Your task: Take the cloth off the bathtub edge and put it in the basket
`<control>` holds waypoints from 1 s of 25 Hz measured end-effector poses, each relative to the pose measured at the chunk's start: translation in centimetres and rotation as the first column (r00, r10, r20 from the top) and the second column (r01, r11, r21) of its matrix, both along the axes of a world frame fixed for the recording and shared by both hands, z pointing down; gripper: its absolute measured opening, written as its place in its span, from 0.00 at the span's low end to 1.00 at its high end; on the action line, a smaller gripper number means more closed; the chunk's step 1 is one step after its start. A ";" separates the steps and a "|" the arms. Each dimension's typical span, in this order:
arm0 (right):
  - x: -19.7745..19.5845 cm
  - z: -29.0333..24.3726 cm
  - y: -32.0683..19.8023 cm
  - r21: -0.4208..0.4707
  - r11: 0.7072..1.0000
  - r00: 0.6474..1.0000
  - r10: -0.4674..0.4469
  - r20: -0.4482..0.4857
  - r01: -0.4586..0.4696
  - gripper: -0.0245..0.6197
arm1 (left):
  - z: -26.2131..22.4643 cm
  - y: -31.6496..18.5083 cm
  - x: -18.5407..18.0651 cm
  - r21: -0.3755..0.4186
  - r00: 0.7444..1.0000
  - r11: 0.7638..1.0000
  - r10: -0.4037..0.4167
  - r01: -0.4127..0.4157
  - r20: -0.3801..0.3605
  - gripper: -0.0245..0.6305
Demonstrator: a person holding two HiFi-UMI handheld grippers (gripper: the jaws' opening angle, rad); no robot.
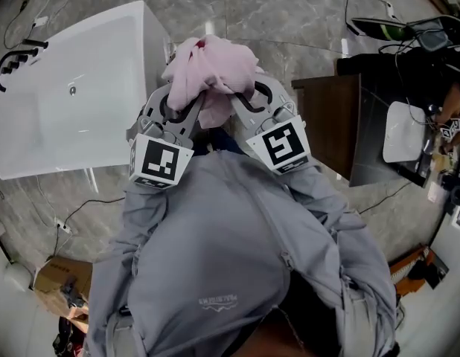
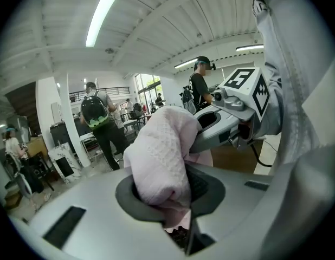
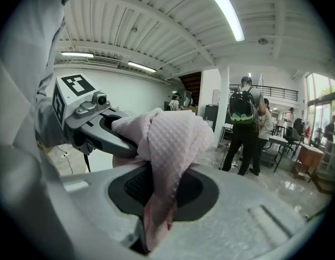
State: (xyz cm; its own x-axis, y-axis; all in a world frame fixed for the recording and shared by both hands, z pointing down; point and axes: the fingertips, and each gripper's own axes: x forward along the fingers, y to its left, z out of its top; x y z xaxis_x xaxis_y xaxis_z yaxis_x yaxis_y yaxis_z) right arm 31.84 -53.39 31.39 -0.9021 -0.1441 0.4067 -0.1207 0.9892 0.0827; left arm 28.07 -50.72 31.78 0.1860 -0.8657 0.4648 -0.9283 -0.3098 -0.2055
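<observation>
**Step in hand:** carry to the basket.

The cloth (image 1: 208, 69) (pink, waffle weave) hangs bunched in the air between the 2 claws. It is clear of the bathtub (image 1: 74, 88), which lies just to its left in the head view. I see no part of it touching the rim.

**Left claw** (image 1: 193, 103): clamped on the cloth, with a thick fold pinched between the pads and a tail hanging below.

**Right claw** (image 1: 236, 101): also clamped on the cloth, with a thinner fold running down through the jaws. The 2 tips nearly meet under the bundle.

**Basket:** in no view. (The dark cabinet (image 1: 330, 121) and the cardboard box (image 1: 62, 277) do not look like it.)

**To do it well:**
- Find the basket by eye before swinging the arms.
- Hold both grips shut through the carry. The right one, on the thin fold, is my guess for the first to slip.
- Move the 2 claws as 1 unit at the same spacing, so neither drags the cloth out of the other.
- Carry high. The loose tails could snag, and a cable (image 1: 81, 210) lies on the floor.
- Let go only over the basket mouth, both claws together.
</observation>
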 end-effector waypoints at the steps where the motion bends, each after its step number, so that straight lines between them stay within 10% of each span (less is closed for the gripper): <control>1: 0.0 0.2 -0.1 -0.003 1.000 1.000 -0.008 -0.003 0.008 0.15 | 0.2 -0.1 0.1 -0.003 1.000 1.000 -0.010 0.010 0.000 0.14; 25: -2.5 19.6 -2.2 -0.107 0.994 0.978 -0.046 -0.205 0.024 0.15 | 19.1 -1.8 -3.1 -0.245 0.998 0.970 -0.012 -0.005 -0.067 0.14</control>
